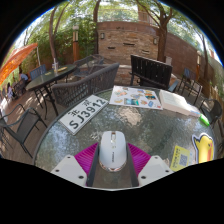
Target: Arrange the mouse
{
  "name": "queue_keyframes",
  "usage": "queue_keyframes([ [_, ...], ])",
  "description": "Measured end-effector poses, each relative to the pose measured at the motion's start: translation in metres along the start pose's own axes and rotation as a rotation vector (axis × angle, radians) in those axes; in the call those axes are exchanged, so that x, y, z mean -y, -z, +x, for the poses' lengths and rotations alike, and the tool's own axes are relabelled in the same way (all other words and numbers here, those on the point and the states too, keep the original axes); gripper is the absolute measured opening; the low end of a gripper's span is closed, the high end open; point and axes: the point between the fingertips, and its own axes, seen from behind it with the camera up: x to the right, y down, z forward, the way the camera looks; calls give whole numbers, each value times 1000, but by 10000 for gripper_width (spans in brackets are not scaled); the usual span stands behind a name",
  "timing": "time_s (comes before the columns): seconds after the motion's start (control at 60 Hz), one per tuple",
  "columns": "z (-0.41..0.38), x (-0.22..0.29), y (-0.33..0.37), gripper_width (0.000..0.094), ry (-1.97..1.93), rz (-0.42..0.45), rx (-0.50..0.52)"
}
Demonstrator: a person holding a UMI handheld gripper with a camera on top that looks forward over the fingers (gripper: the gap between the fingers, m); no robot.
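Between the jaws, a white mouse (113, 150) hides both pads' grip.

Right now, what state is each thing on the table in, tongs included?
tongs: around the mouse, a pad at each side; whether they press on it cannot be told
mouse: white, upright on the glass table, between the tongs
licence plate: lying flat, face up, beyond the mouse
printed sheet: lying flat, beyond the plate
open book: open, flat
glass table: bearing all of these
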Motion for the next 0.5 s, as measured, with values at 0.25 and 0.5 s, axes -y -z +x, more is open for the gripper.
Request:
queue_keyframes([
  [0.25,-3,4,8,369,-8,-13,35],
  [0.5,19,152,148,369,-41,323,203],
])
